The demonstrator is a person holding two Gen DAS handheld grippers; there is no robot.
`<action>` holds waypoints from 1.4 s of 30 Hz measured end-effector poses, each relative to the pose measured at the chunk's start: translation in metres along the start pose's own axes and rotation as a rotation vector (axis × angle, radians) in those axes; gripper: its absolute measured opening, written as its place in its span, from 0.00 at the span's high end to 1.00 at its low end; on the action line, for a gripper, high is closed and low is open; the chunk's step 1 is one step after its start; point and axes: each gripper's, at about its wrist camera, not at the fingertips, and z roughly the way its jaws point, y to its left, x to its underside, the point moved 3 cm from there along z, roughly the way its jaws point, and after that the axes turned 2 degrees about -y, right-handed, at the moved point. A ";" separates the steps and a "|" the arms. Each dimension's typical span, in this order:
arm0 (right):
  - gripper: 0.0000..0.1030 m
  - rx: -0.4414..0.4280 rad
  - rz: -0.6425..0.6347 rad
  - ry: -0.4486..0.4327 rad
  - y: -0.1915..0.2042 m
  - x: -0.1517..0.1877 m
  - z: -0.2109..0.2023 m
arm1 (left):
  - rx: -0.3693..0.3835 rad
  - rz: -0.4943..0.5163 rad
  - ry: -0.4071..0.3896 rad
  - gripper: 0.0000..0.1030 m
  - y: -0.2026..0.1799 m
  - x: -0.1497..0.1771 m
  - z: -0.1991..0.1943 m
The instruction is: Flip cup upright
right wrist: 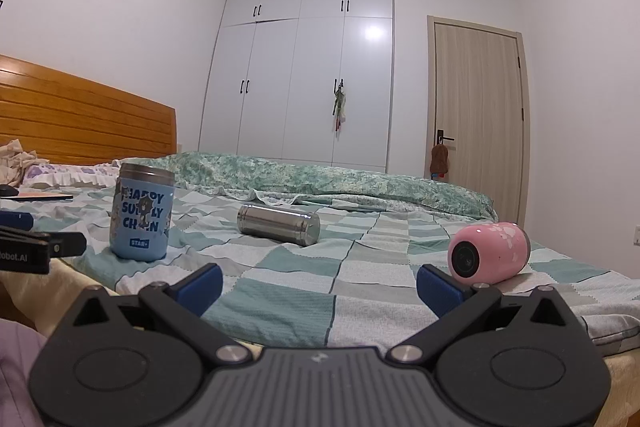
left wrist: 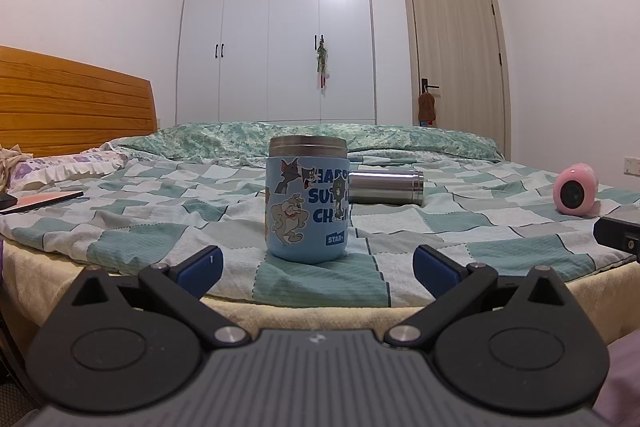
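Note:
A blue cartoon-printed cup [left wrist: 307,199] stands upright on the checked bedspread, straight ahead of my open, empty left gripper [left wrist: 318,265]; it also shows at the left in the right wrist view [right wrist: 142,215]. A steel cup [right wrist: 279,224] lies on its side mid-bed, and shows behind the blue cup in the left wrist view [left wrist: 386,187]. A pink cup [right wrist: 489,253] lies on its side at the right, just beyond the right finger of my open, empty right gripper [right wrist: 320,285]; it also shows in the left wrist view [left wrist: 576,191].
The bed's front edge [left wrist: 320,301] runs just ahead of both grippers. A folded green quilt [right wrist: 320,177] lies along the far side. A pillow and a tablet-like slab [left wrist: 42,201] sit at the left by the wooden headboard [left wrist: 76,103]. Wardrobe and door stand behind.

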 end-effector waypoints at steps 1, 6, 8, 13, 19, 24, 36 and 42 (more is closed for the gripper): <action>0.00 0.000 0.000 0.000 0.000 0.000 0.000 | 0.000 0.000 0.000 0.00 0.000 0.000 0.000; 0.00 0.000 0.000 0.000 0.000 0.000 0.000 | 0.006 0.000 0.000 0.00 0.000 0.000 0.000; 0.00 0.000 0.000 0.000 0.000 0.000 0.000 | 0.005 0.000 -0.001 0.00 0.000 0.000 0.000; 0.00 0.000 0.000 -0.001 0.000 0.000 0.000 | 0.007 0.000 -0.001 0.00 0.000 0.000 0.000; 0.00 0.000 0.000 -0.001 0.000 0.000 0.000 | 0.008 0.000 -0.001 0.00 0.000 0.000 0.000; 0.00 0.000 0.000 -0.001 0.000 0.001 0.000 | 0.011 -0.001 0.001 0.00 -0.001 0.000 0.000; 0.00 0.000 0.000 -0.002 0.000 0.001 0.000 | 0.034 -0.018 0.007 0.00 0.001 -0.002 0.002; 0.00 0.000 0.000 -0.003 0.000 0.001 -0.001 | 0.022 -0.019 0.013 0.00 0.002 -0.001 0.003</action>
